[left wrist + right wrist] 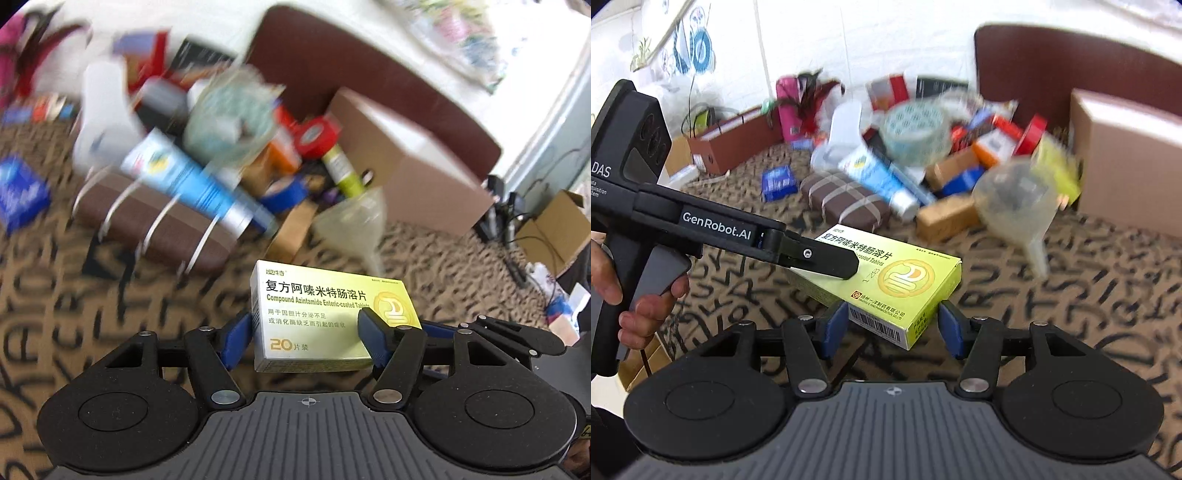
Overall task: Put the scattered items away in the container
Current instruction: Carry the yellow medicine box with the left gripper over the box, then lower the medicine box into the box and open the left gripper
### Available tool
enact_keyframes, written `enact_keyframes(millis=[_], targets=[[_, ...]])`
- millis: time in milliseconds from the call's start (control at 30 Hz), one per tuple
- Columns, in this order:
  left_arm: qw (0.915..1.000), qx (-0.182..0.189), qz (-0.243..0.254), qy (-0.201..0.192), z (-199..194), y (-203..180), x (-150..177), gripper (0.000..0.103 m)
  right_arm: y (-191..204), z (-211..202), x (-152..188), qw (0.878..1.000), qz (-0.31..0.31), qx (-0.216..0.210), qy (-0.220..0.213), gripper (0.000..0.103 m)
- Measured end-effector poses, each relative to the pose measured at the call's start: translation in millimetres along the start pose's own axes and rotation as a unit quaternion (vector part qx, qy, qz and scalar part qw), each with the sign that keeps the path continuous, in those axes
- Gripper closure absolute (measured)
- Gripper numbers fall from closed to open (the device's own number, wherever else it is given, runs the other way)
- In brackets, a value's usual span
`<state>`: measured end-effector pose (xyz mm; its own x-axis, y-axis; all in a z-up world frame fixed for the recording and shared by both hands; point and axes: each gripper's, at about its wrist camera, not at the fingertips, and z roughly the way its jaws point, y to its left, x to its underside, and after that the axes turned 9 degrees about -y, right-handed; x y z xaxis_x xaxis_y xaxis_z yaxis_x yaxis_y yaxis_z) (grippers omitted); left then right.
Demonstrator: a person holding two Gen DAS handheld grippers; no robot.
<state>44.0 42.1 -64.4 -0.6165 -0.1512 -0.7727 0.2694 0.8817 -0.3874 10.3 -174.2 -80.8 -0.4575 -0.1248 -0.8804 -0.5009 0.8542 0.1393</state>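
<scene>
My left gripper (306,332) is shut on a yellow-green medicine box (321,314) and holds it above the patterned carpet. The same box shows in the right wrist view (897,280), with the left gripper (827,262) clamped on its far end. My right gripper (892,323) is open with its blue pads on either side of the box's near end, close to it. A cardboard box (406,166) stands at the back right; it also shows in the right wrist view (1126,162). A pile of scattered items lies beside it.
The pile holds a clear funnel (1015,199), a blue-white tube (886,177), a brown striped case (846,199), a tape roll (916,129), a red tape roll (317,136) and small boxes. A blue packet (779,182) lies apart. A brown headboard (1034,62) stands behind.
</scene>
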Motion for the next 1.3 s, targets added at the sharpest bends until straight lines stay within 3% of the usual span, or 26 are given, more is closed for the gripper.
enact_keyframes(millis=[300, 433, 600, 900, 1300], targets=[[0.9947, 0.049, 0.066, -0.062, 31, -78, -78, 0.029, -49, -45, -59, 0.996, -0.012, 0.048, -0.078, 0.044], [0.9919, 0.064, 0.075, -0.080, 62, -115, -116, 0.029, -85, -55, -93, 0.991, -0.016, 0.079, -0.107, 0.044], [0.9926, 0.080, 0.057, -0.072, 112, -153, -162, 0.029, -139, -60, -139, 0.986, -0.006, 0.112, -0.123, 0.044], [0.9964, 0.072, 0.038, -0.021, 225, -205, -201, 0.027, -247, -38, -184, 0.985, 0.021, 0.151, -0.078, 0.041], [0.9969, 0.038, 0.023, 0.065, 360, -215, -184, 0.026, -370, 30, -167, 0.981, 0.110, 0.156, 0.041, 0.040]])
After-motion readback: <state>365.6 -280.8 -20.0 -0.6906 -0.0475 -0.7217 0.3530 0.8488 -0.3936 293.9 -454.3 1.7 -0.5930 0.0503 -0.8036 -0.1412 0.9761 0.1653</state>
